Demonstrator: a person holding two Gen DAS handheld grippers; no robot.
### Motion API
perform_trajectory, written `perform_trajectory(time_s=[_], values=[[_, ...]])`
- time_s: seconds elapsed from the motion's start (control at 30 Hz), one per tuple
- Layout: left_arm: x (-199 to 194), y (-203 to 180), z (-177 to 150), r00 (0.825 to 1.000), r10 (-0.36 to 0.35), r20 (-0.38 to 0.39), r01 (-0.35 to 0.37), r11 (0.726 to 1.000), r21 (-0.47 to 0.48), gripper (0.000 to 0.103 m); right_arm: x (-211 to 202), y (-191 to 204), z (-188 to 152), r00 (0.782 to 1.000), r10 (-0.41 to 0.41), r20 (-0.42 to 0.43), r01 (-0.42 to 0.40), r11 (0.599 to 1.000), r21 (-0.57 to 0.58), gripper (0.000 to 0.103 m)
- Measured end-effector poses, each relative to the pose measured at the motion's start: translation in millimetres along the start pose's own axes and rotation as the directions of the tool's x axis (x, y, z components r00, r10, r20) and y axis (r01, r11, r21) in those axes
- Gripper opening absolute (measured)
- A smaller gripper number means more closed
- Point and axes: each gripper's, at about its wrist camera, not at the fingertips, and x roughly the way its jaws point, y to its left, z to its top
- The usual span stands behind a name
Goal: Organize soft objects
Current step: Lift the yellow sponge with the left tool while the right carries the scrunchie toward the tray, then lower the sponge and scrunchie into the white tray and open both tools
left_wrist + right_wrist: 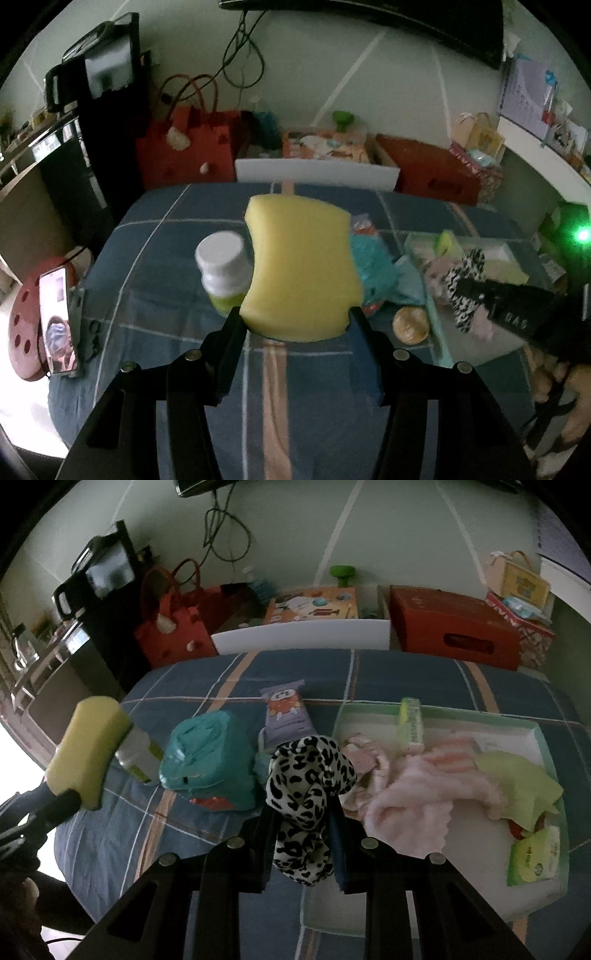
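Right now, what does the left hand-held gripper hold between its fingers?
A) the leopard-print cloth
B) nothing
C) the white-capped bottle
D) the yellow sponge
D: the left hand-held gripper is shut on the yellow sponge; the leopard-print cloth is in the right hand-held gripper.

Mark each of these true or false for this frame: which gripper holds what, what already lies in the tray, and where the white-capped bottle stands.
1. The left gripper is shut on the yellow sponge. True.
2. The right gripper is open and holds nothing. False: it is shut on the leopard-print cloth.
3. A pink cloth lies in the tray. True.
4. The white-capped bottle stands inside the tray. False: it stands on the blue checked bedspread, outside the tray.
5. The teal packet lies on the bedspread, left of the tray. True.
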Motion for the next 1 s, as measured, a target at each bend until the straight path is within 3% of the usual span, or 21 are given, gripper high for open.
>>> perform_trajectory(time_s=[0.27,0.5,0.73,1.0], values=[[11,-32,19,1.000,-0.002,-0.009,0.002,0.999,0.036,0.057,-10,-32,2,0.997,-0.072,0.018,0.071,0.996,0.062,0.027],[19,-89,38,0.998,-0.057,0.005,0.056,0.991,0.123,0.057,-15,-76,-1,0.990,-0.140,0.004,0.138,0.978,0.157,0.027],[40,-160,39,0.989,-0.143,-0.036,0.147,0.956,0.254,0.057,-15,-117,-7,0.986,-0.164,-0.027,0.166,0.951,0.261,0.027],[72,-206,16,0.973,-0.186,-0.134,0.221,0.917,0.332,0.058,-15,-156,-18,0.976,-0.204,-0.077,0.218,0.913,0.345,0.027]])
